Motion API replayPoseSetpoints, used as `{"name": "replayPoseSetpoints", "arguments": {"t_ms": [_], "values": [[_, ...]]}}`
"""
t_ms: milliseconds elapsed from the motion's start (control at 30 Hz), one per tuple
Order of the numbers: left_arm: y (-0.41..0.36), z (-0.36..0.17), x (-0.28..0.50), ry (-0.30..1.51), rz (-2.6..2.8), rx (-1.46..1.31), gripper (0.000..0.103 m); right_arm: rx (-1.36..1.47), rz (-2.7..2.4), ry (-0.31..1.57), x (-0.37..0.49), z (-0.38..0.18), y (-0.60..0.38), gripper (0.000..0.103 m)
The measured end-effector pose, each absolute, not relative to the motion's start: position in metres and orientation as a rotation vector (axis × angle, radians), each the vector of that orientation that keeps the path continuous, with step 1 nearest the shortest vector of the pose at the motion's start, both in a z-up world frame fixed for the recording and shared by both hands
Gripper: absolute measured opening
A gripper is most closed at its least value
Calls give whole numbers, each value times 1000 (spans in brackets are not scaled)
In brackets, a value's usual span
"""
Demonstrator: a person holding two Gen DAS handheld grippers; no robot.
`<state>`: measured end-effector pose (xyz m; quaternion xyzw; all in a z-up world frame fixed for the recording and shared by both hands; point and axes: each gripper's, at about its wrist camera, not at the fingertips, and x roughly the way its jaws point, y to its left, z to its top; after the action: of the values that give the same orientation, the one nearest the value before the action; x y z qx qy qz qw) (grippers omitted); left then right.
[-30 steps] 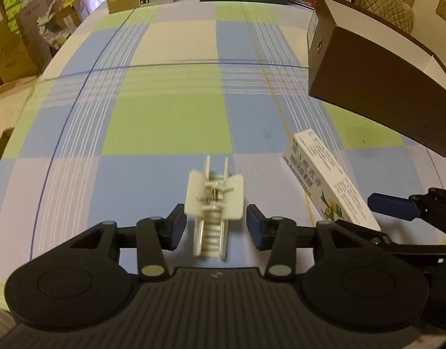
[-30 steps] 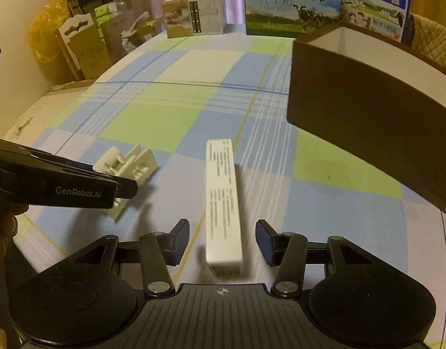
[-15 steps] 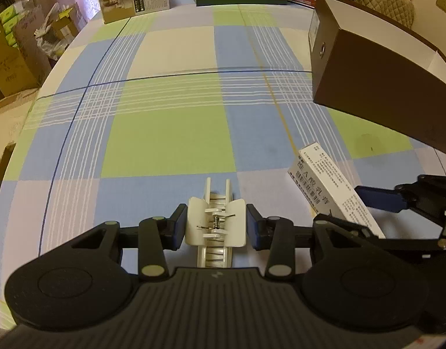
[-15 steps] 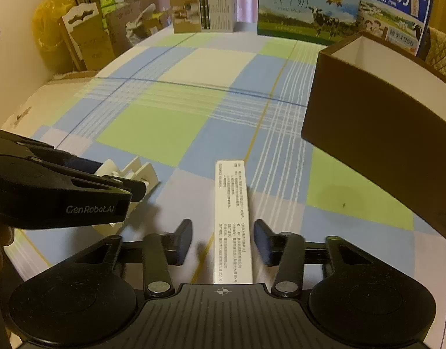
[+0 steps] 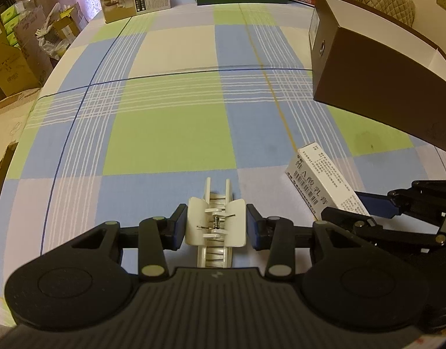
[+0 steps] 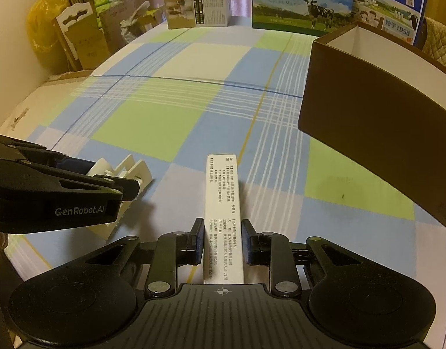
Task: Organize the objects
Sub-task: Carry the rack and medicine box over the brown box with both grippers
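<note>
Presently one hair clip (image 5: 215,226) between left jaws, one carton (image 6: 222,218) clamped in right jaws, one brown box (image 6: 377,122).

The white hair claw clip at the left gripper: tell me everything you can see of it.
The white hair claw clip looks like glossy plastic, with two broad wing-like handles, a small metal coil spring at the hinge and rows of teeth running lengthwise. It lies on the checked tablecloth, teeth pointing away from the camera. It sits between the jaws of the left gripper, whose blue pads are at or nearly against its wings; firm contact is unclear. It lies apart from the white carton to its right.
</note>
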<state>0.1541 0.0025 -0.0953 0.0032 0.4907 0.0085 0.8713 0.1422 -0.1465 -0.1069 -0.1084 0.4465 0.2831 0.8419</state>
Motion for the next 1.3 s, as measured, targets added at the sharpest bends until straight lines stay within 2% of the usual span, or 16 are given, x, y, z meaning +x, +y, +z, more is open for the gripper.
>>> {"name": "replayPoseSetpoints", "arguments": {"t_ms": [567,1300], "values": [[-5,-51,155,952,-20,-2,37,-127,610,889,143,-65,-175,22],[-95,28,212,776,-198,79,37,-11,546,709,183,36,-246,22]]}}
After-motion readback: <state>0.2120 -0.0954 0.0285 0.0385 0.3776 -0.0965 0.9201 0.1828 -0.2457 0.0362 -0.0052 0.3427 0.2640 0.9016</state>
